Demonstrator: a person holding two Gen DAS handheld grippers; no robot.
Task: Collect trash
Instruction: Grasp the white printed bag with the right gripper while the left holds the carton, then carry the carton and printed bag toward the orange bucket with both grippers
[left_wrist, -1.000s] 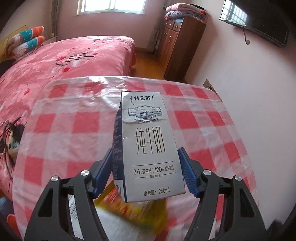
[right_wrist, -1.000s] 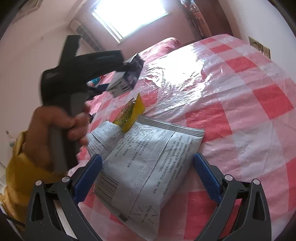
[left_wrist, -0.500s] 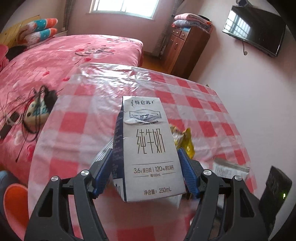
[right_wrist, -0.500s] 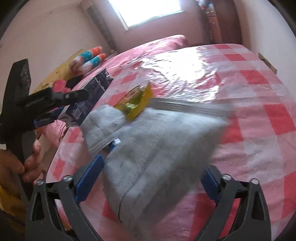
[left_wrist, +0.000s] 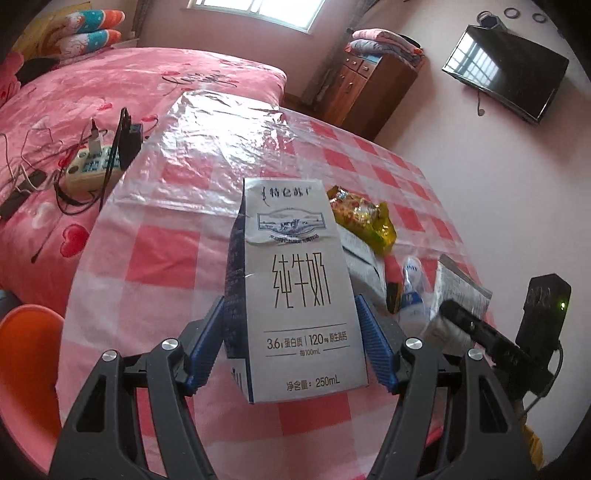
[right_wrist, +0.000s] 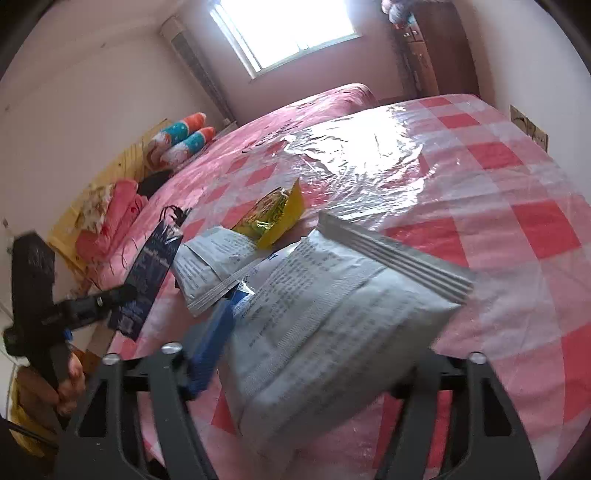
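Note:
My left gripper (left_wrist: 291, 354) is shut on an upright grey milk carton (left_wrist: 295, 295), held above the checked table (left_wrist: 166, 258); the right wrist view shows that carton (right_wrist: 151, 280) at the left. My right gripper (right_wrist: 321, 354) has its jaws closing on a puffy grey snack bag (right_wrist: 332, 325). Its left pad presses the bag's edge, and the right pad is hidden behind the bag. The bag (left_wrist: 458, 291) is tilted up off the cloth. Beside it lie a yellow packet (right_wrist: 273, 214), a grey printed wrapper (right_wrist: 210, 266) and a small blue-white wrapper (left_wrist: 412, 291).
A pink bed to the left of the table carries a power strip with cables (left_wrist: 92, 166). An orange stool (left_wrist: 26, 350) stands at the table's near left edge. A wooden cabinet (left_wrist: 369, 85) and a wall TV (left_wrist: 506, 70) are at the back right.
My left gripper carried the carton away from the pile, which now lies to its right. The right jaws narrowed around the grey bag, and the bag tipped up off the table.

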